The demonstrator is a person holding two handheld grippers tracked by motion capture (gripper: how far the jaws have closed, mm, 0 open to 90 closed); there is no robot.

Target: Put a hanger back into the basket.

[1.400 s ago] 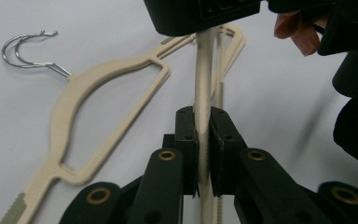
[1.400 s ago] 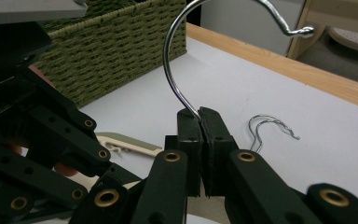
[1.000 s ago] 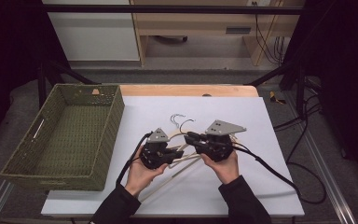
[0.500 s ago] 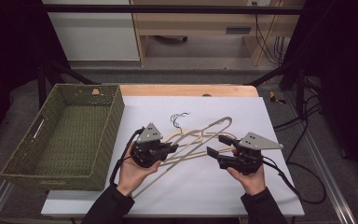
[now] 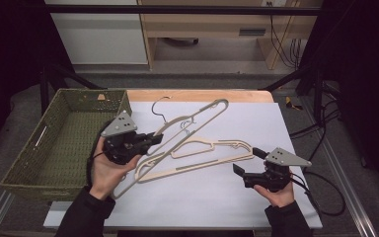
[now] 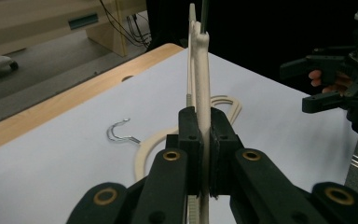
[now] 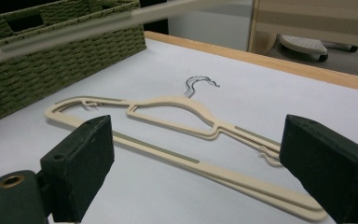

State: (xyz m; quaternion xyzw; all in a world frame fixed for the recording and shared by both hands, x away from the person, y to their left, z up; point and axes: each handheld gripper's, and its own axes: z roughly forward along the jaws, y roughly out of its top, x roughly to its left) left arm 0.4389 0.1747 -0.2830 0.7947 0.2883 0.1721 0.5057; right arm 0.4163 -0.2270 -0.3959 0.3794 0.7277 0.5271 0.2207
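Note:
Two cream plastic hangers are in play. My left gripper (image 5: 152, 138) (image 6: 204, 126) is shut on one hanger (image 5: 203, 115) (image 6: 200, 70), holding it up off the table on edge, its far end over the sheet's middle. This hanger crosses the top of the right gripper view as a blurred bar (image 7: 74, 30). The other hanger (image 5: 192, 166) (image 7: 177, 112) lies flat on the white sheet, its metal hook (image 6: 120, 132) pointing away from me. My right gripper (image 5: 246, 161) (image 7: 200, 154) stands open just right of the flat hanger's end, holding nothing.
A green woven basket (image 5: 69, 143) (image 7: 51, 60) stands at the table's left, close to my left hand. The white sheet (image 5: 217, 207) covers most of the wooden table (image 5: 202, 95). Cables trail off the right edge.
The two grippers, close together at the centre a second ago, have parted. The right one drew back to the right, open. The left one carried its hanger up and toward the basket.

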